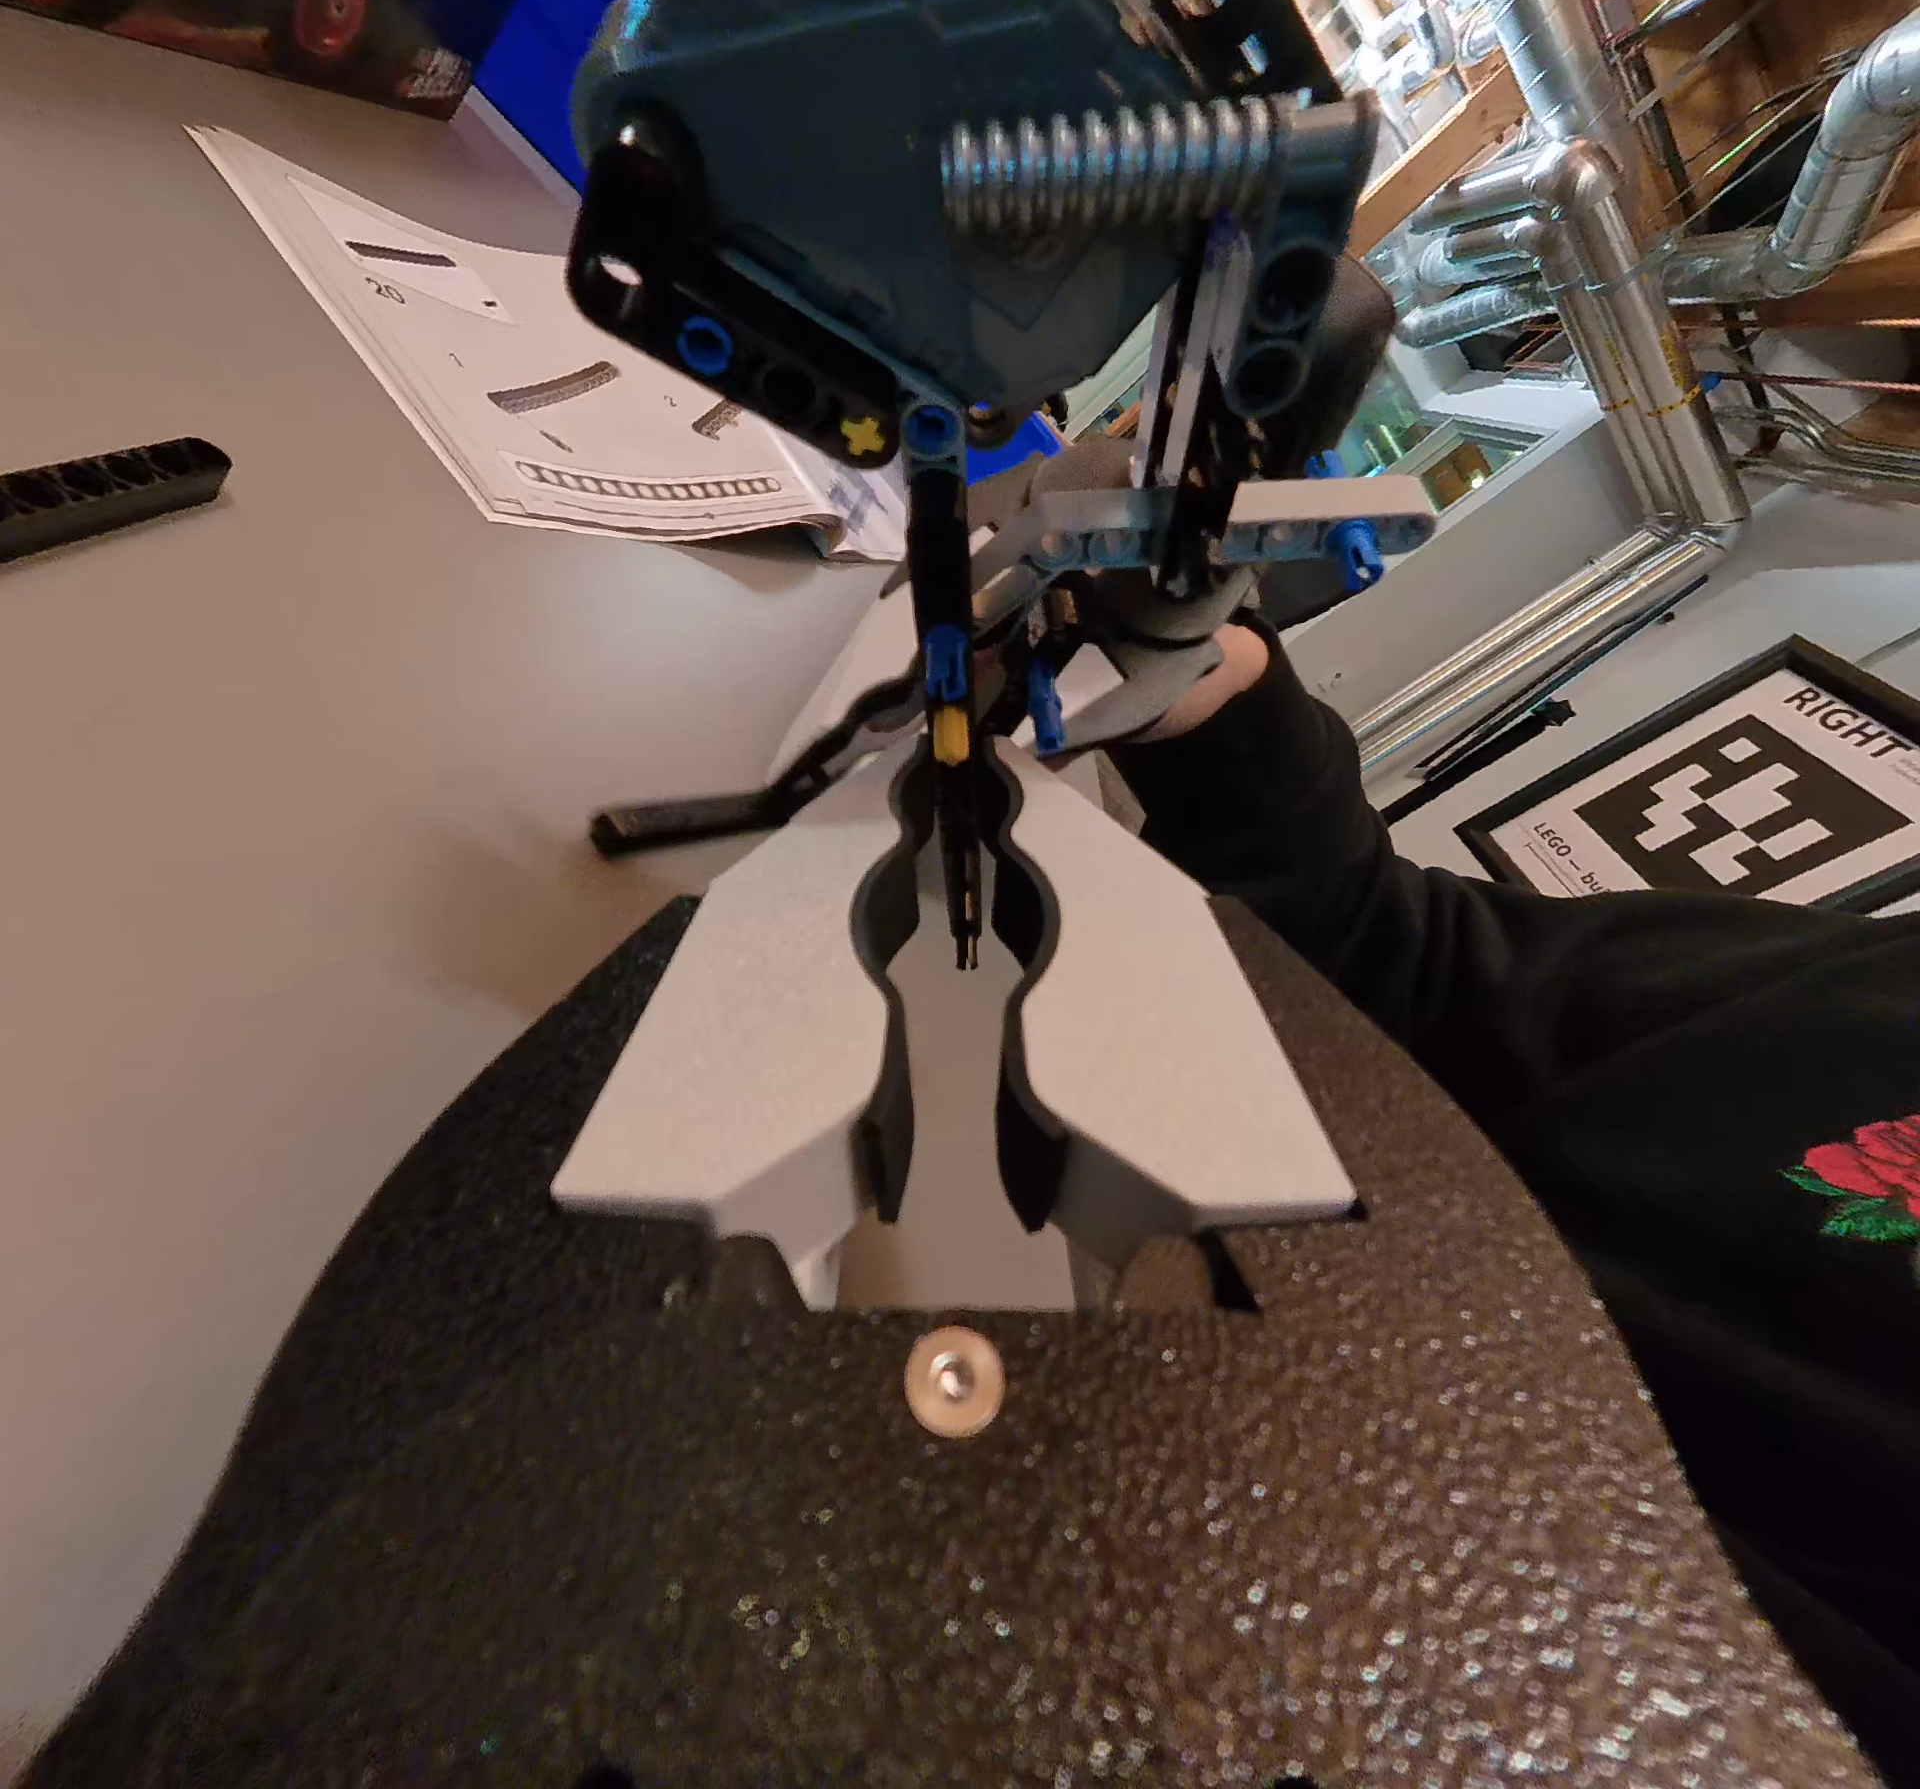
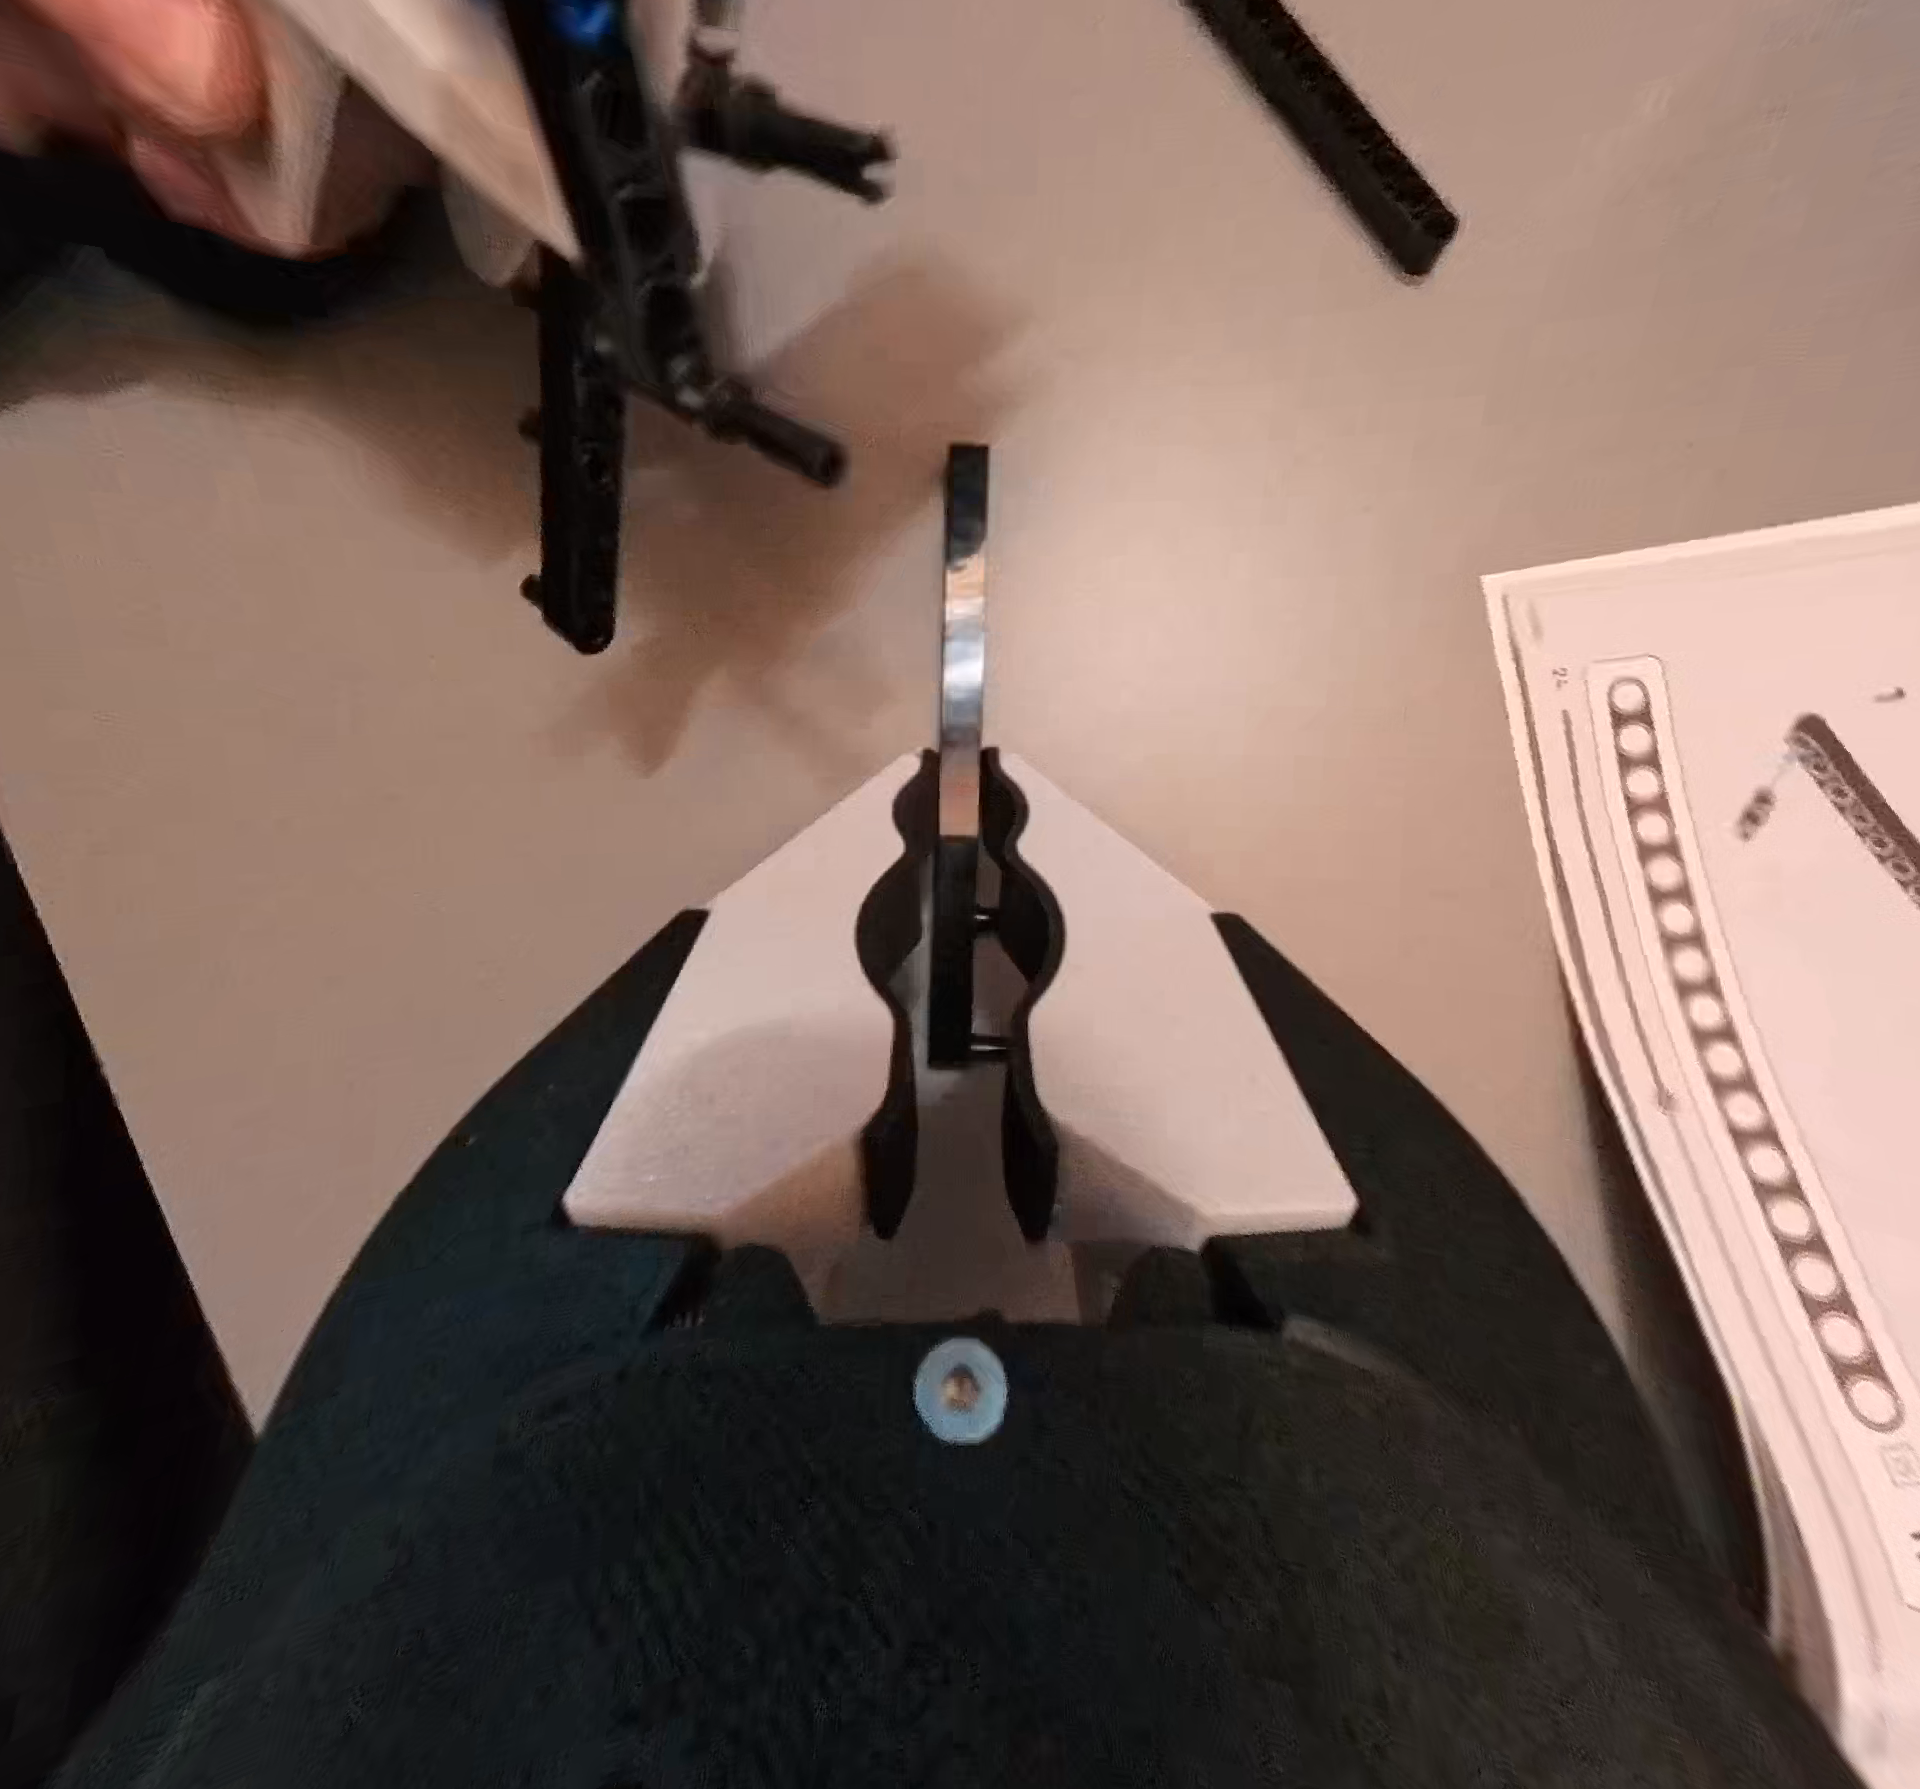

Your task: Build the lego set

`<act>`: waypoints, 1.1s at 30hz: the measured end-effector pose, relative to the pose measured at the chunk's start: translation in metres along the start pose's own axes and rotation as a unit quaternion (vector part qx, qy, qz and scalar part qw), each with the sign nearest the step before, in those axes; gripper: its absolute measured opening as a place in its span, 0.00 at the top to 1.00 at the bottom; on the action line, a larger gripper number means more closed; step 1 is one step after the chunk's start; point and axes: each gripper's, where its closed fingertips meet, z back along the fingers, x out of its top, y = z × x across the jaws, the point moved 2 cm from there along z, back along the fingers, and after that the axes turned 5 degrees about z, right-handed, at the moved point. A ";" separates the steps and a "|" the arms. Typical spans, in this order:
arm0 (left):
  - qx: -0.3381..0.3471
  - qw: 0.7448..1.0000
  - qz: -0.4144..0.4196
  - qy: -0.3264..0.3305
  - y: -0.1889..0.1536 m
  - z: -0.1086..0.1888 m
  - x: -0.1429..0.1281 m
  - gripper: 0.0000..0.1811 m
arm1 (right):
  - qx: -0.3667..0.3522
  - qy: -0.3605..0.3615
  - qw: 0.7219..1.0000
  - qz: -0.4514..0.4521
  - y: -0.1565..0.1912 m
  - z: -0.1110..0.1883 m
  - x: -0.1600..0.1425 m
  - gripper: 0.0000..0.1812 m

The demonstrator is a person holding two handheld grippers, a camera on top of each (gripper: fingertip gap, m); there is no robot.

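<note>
Your left gripper (image 1: 961, 794) pinches the part-built lego assembly (image 1: 935, 212) aloft, your right gripper (image 2: 961, 783) clamps a black beam (image 2: 964, 617) edge-on just beside it above the table (image 2: 312, 804); align holes with pins before pressing.

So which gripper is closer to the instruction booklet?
Right. The instruction booklet lies just beside the right gripper, on its right; from the left gripper, it lies farther off, ahead and to the left.

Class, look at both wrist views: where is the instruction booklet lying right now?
The instruction booklet lies open on the table at the right edge of the right wrist view; in the left wrist view it sits upper left, beyond a loose black beam.
</note>
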 end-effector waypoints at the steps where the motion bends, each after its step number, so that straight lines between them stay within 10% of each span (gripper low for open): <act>1: 0.003 1.000 0.000 0.002 0.000 -0.001 -0.001 0.97 | -0.008 -0.025 0.999 -0.038 -0.006 0.000 0.003 0.97; 11: 0.023 0.998 0.050 -0.020 0.008 -0.007 0.000 0.97 | -0.003 -0.324 0.906 -0.271 -0.019 0.032 0.044 0.97; 33: 0.035 0.997 0.059 -0.027 0.012 -0.005 0.001 0.97 | -0.058 -0.348 0.902 -0.249 -0.012 0.031 0.056 0.97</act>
